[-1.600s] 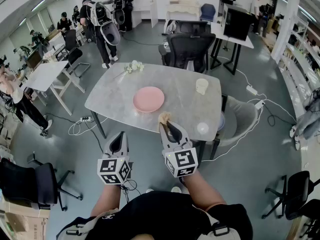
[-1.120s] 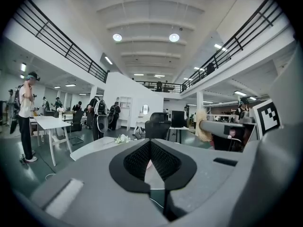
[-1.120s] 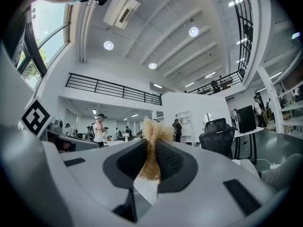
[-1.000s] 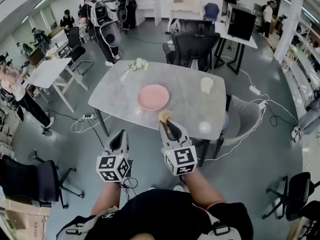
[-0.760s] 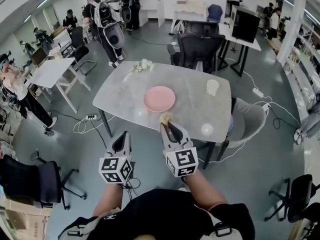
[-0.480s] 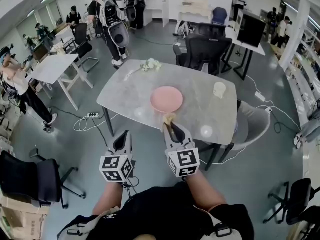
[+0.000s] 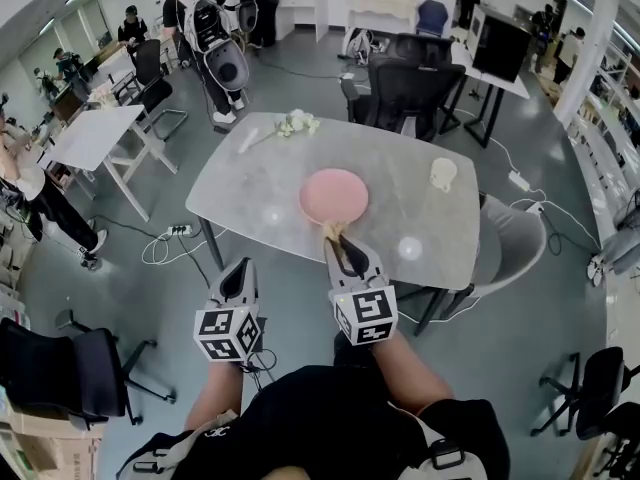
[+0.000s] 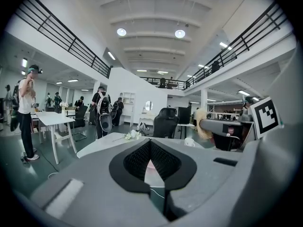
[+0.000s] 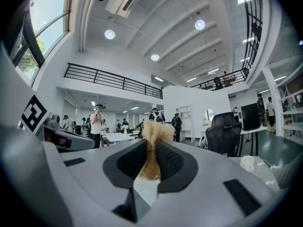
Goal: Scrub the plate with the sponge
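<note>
The pink plate (image 7: 333, 195) lies flat near the middle of the grey marble table (image 7: 250, 183), right side up and, as far as the head view shows, with nothing on it. The sponge (image 7: 329, 229), a tan, fibrous tuft, is pinched between the jaws of the right gripper (image 7: 338, 242). The jaws are nearly together on it, so that its frayed end stands out beyond the tips. In the head view this end lines up with the near rim of the plate, but the gripper is held level at the person's side of the table and the sponge appears to be apart from the plate, not touching it. The left gripper (image 7: 239, 270) hangs beside the right one, nearer the person. Its jaws are closed tip to tip with nothing between them. The step in hand is judged to be the approach: the sponge is gripped and scrubbing is not yet begun. The next move calls for the right gripper to go forward and dip until the sponge presses on the plate, then to rub across it. Since the plate rests loose on a smooth top, it may slide under the strokes, and the idle left gripper could steady its rim. Farther out, a pale cup (image 7: 442, 173) stands toward the right end of the table, well apart from the plate. What it holds cannot be told. A sprig of white flowers (image 7: 297, 122) lies at the far edge.
</note>
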Demonstrator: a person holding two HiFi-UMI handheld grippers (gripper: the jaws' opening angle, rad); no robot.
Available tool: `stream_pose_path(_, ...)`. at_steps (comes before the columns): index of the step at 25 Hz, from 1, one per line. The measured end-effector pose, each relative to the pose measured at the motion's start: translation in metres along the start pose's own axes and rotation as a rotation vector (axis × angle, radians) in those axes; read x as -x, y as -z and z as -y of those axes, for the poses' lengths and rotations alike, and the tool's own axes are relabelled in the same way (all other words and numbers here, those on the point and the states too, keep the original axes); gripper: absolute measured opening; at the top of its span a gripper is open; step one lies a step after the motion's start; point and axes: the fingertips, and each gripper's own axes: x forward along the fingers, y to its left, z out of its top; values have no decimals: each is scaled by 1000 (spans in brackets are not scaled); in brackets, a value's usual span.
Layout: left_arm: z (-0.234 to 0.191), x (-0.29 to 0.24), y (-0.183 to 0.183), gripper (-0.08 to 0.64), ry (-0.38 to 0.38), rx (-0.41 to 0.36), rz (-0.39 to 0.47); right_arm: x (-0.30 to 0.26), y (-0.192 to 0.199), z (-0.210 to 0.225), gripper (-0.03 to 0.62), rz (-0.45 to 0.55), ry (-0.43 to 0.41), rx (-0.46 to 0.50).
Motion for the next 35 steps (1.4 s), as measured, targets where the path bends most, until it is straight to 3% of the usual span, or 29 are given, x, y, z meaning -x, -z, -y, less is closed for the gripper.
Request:
stream_pose_path(14,-11,-170,-47,5,-40,-53,-17,-127,2,131,52,-12,-6,-27)
stream_pose_path(24,-7,-269,-41,5,-34,-71,-120,-189,30,198,52,-78,-27,-61)
stream_pose_path(29,-5,-300,-31,5,10,-85,-183,-197,36,217,52,-115,5,-56)
stream_pose_path(35,-8,-342,-7,5,118,-116,-241,-198,49,233,52,-156,108,-46)
